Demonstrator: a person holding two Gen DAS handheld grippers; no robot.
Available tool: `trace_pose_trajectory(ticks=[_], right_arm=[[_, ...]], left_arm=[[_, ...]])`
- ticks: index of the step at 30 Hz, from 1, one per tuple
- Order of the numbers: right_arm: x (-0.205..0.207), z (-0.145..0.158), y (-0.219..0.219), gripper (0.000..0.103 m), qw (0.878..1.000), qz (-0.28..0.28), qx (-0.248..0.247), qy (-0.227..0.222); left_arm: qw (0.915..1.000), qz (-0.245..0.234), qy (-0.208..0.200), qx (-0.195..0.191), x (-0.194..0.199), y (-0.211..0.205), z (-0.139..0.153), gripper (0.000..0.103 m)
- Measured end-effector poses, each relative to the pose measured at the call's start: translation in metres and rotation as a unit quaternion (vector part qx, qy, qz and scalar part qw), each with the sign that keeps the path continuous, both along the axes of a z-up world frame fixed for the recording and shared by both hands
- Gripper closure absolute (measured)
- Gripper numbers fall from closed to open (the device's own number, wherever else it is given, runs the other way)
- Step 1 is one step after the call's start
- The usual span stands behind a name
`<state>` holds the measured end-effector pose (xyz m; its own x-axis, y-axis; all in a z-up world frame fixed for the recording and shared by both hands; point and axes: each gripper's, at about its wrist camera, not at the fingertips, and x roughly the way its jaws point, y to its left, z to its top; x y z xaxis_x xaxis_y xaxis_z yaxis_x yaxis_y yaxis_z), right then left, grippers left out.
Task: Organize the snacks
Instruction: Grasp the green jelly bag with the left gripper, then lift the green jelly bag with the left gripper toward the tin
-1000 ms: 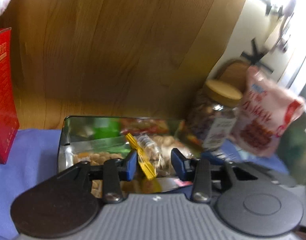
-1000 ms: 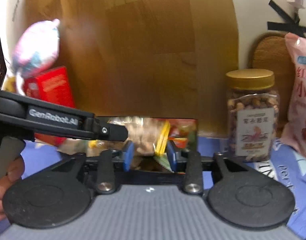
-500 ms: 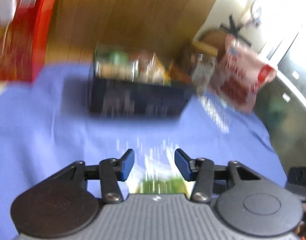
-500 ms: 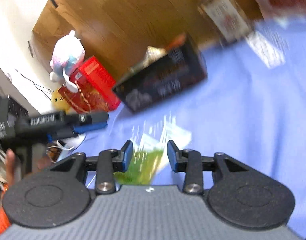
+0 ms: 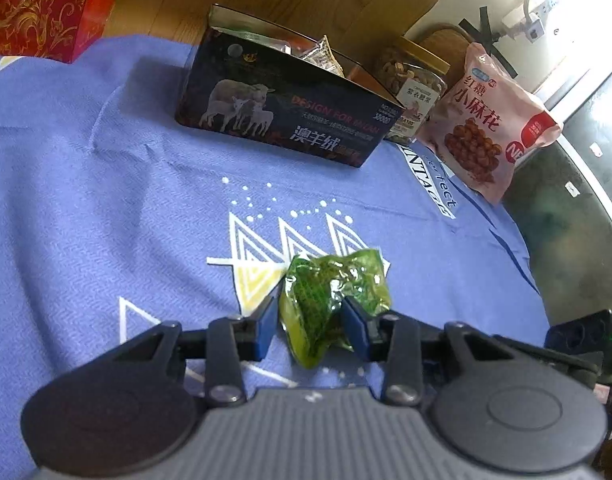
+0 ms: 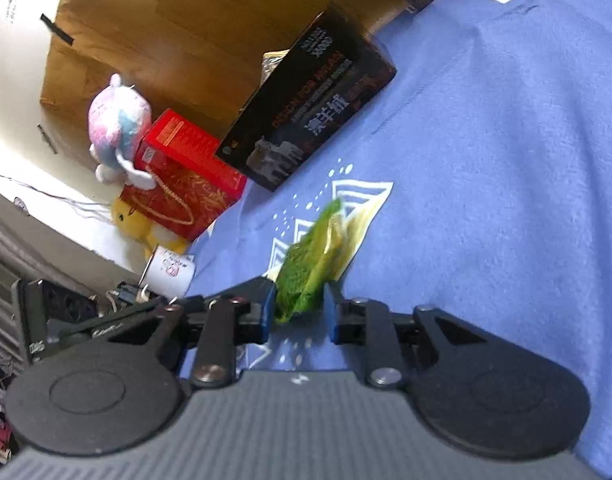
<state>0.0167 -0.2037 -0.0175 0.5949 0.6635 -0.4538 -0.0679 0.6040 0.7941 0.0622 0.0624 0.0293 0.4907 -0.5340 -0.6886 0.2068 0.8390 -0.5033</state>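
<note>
A green snack packet [image 5: 332, 300], light, crinkly and soft, lies on the blue cloth [image 5: 105, 200], at six o'clock from the dark box [image 5: 281, 116]. It is flanked by both closing grippers, left [image 5: 310, 326] and right [image 6: 299, 306]; pad contact cannot be made out. Its label is unreadable.

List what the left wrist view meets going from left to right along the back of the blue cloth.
Red box with gold pattern → dark open box with sheep picture → clear nut jar with tan lid → pink snack bag.
</note>
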Motion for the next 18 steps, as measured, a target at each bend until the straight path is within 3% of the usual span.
trace_pose_trajectory(ticks=[4,9,15,18], right_arm=[[0.000,-0.006,-0.003,0.091,1.000,-0.015,0.010,0.001],[-0.005,-0.012,-0.018,0.095,0.996,-0.028,0.082,0.028],[-0.020,-0.019,-0.044,0.095,0.975,-0.046,0.209,0.053],[-0.026,-0.020,-0.053,0.095,0.961,-0.043,0.268,0.052]], left_arm=[[1.0000,0.001,0.000,-0.006,-0.001,0.003,-0.001,0.069],[0.9975,0.002,0.027,-0.065,-0.001,0.013,-0.003,0.047],[0.9895,-0.008,0.031,-0.141,-0.006,0.013,0.000,0.041],[0.9846,-0.021,0.016,-0.173,-0.009,0.008,0.009,0.045]])
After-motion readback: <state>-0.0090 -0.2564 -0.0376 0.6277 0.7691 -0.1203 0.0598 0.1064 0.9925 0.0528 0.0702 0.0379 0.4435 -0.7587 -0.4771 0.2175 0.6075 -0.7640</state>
